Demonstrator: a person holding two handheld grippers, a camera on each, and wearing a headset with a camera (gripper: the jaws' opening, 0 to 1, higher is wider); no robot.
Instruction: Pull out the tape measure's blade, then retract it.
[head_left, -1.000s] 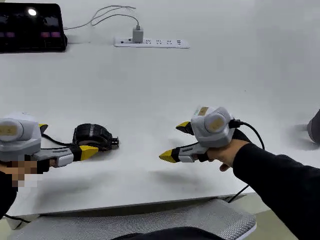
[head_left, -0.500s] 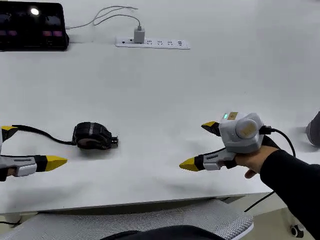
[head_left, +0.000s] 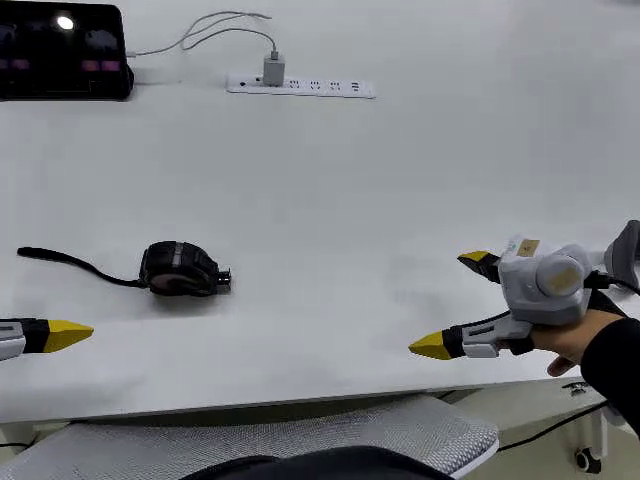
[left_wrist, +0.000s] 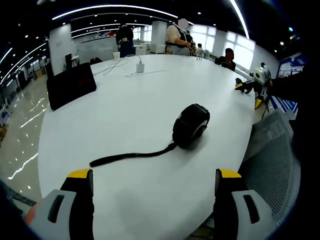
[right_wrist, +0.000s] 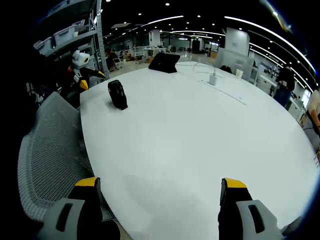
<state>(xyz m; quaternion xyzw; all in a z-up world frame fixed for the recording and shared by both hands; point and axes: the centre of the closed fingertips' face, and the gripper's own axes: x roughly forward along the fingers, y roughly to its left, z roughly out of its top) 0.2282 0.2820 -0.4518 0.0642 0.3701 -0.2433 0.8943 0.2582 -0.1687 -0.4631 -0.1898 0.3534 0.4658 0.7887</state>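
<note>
Seemingly retracted, the round black tape measure (head_left: 182, 269) lay free; we held the yellow-tipped left gripper (left_wrist: 154, 176) and right gripper (head_left: 452, 303) agape, empty.

Smooth matt white table (head_left: 400, 180), slightly glossy black plastic tape measure (head_left: 178, 269), grey woven-mesh chair seat (head_left: 300, 440)
</note>
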